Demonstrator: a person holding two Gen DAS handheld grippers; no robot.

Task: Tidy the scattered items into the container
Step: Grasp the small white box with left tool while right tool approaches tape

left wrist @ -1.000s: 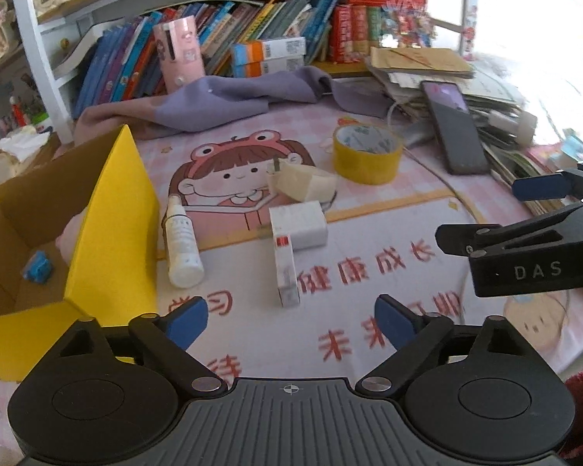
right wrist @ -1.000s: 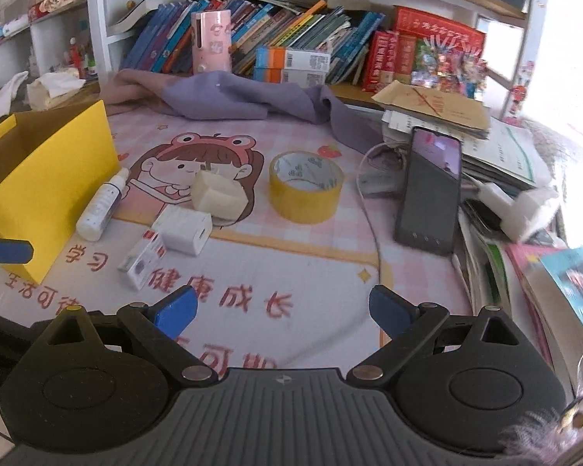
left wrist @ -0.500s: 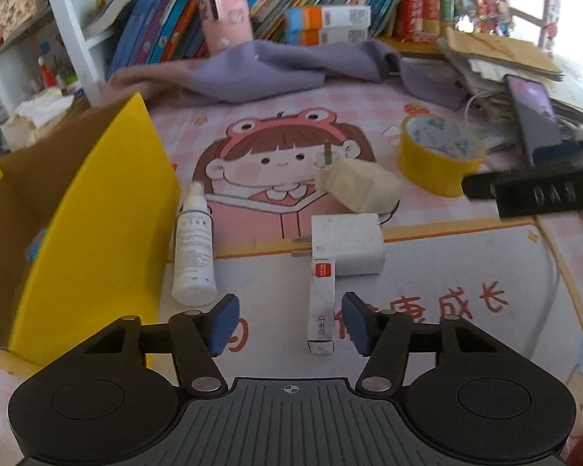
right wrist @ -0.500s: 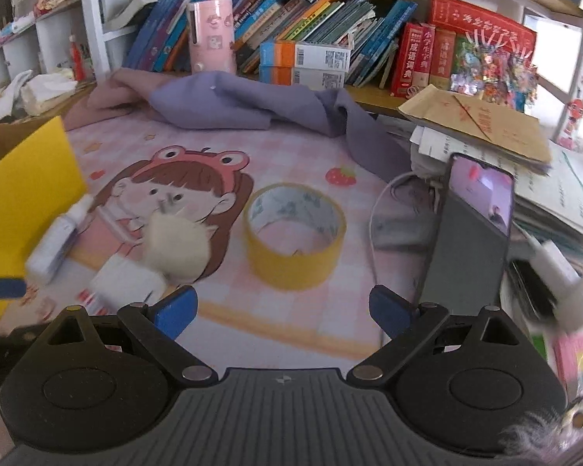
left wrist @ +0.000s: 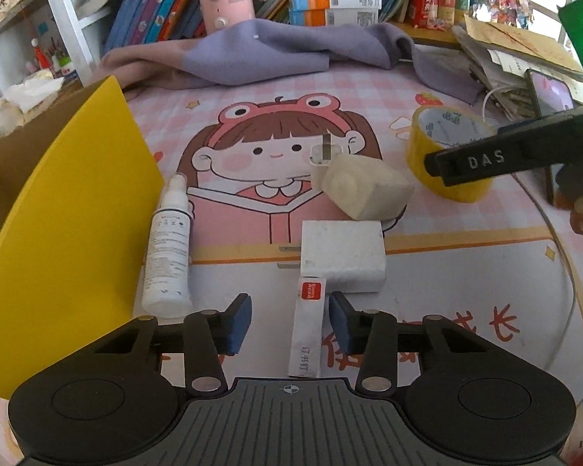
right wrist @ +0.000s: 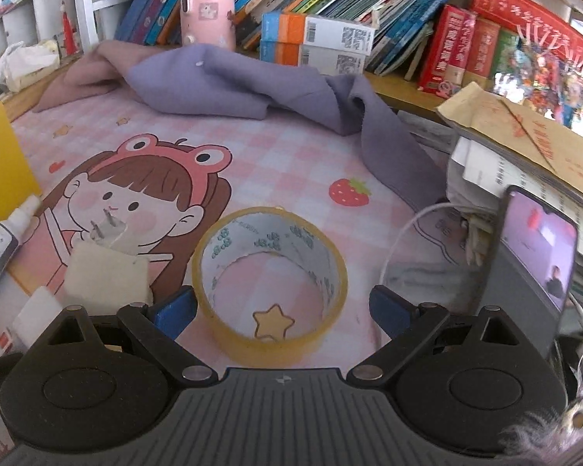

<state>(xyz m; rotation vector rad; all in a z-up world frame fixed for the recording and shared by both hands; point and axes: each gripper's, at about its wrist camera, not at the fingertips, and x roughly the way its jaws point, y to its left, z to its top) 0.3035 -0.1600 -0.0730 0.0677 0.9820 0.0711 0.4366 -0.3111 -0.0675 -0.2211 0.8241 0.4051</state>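
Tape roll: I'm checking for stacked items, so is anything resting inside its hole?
No: in the right wrist view only the pink mat and a printed star show through the tape roll.

Ahead of the left gripper (left wrist: 290,324), the white charger (left wrist: 344,256) is blocking the way forward; the spray bottle (left wrist: 168,248) and yellow box flap (left wrist: 70,209) are crowding its left side.

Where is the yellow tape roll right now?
In the right wrist view the yellow tape roll lies flat on the pink cartoon mat, between the open right claw's fingers, with the phone to its right.
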